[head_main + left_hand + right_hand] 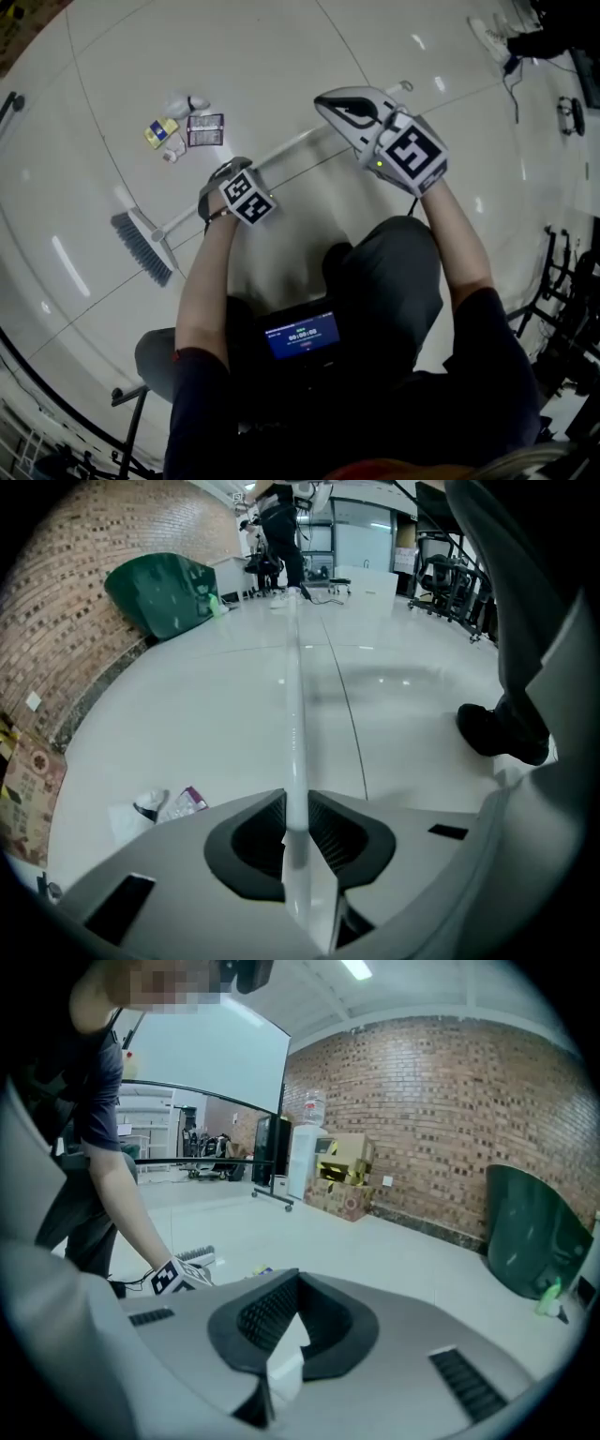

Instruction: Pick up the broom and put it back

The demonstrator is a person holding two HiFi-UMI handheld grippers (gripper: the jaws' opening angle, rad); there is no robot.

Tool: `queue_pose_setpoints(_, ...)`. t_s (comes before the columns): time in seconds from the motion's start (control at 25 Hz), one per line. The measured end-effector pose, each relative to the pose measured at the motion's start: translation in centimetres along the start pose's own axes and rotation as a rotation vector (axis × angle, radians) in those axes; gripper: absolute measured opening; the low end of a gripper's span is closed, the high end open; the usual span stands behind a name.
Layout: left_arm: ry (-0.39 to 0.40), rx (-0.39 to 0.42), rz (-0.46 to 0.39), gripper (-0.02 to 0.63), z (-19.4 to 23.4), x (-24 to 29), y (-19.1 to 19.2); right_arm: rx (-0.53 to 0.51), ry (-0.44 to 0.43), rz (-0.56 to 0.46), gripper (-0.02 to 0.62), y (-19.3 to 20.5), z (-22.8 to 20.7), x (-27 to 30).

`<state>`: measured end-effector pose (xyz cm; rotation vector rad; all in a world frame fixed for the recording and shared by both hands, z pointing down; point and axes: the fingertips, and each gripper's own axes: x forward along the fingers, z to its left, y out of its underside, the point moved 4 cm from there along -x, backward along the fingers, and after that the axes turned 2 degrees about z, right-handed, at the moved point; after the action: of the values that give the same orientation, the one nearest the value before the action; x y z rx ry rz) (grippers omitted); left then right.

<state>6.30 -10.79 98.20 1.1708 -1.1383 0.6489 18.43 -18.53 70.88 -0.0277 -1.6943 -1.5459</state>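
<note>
**A:** Where is the broom now, and who has it?

**B:** It lies slantwise over the floor. The brush head is near and to the left, and the handle runs off to the far right. The left gripper has it low on the handle, not far above the brush, with its fingers narrowed onto the pole from both sides. The right gripper hangs over the far stretch of the handle with its fingers together, and I see no pole between them.

**A:** How do you expect it to handle?

**B:** Light, I'd judge, and stiff along the pole. But the handle looks smooth and glossy, so it may slide or roll in one narrow grip. With the grip this low, the long free end would likely sag or swing. A second hold further up would steady it — bristles soft, pole rigid.

**A:** Is there room to swing it?

**B:** Plenty far out, since the floor is wide there. The closer hazards are:
- litter, just beyond the left gripper
- the person's shoe, near on the right
- cables, at the far right
- a rack, along the right edge

A tilted green bin stands by the brick wall, far left.

**A:** And where does it go back?

**B:** I cannot tell — no stand or hook shows.
</note>
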Motion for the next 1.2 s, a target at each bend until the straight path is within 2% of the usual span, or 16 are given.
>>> queue_pose_setpoints(0.24, -0.073, -0.061, -0.076, 0.072, 3.0, -2.4, 0.0, 0.062, 0.022, -0.046, 0.016, 0.1, 0.0, 0.4)
queue_pose_setpoints(0.48, -0.133, -0.082, -0.155, 0.072, 4.4, -3.7, 0.3, 0.125, 0.048, -0.022, 0.015, 1.9, 0.1, 1.8)
queue_pose_setpoints(0.68, -0.216, -0.141, -0.236, 0.072, 6.4, -6.7, 0.0, 0.167, 0.045, -0.005, 0.015, 2.9, 0.3, 2.5)
queue_pose_setpoints(0.88, -0.23, -0.176, -0.261, 0.072, 6.4, -10.7, 0.0, 0.286, 0.046, 0.043, 0.015, 3.9, 2.4, 2.6)
queue_pose_setpoints(1.04, -0.21, -0.174, -0.247, 0.072, 5.5, -12.8, 0.2, 0.391, 0.103, 0.067, 0.015, 4.4, 3.9, 2.4)
queue_pose_setpoints(1.2, -0.202, -0.174, -0.23, 0.072, 3.7, -15.7, 0.1, 0.467, 0.134, 0.079, 0.015, 2.4, 4.8, 0.4)
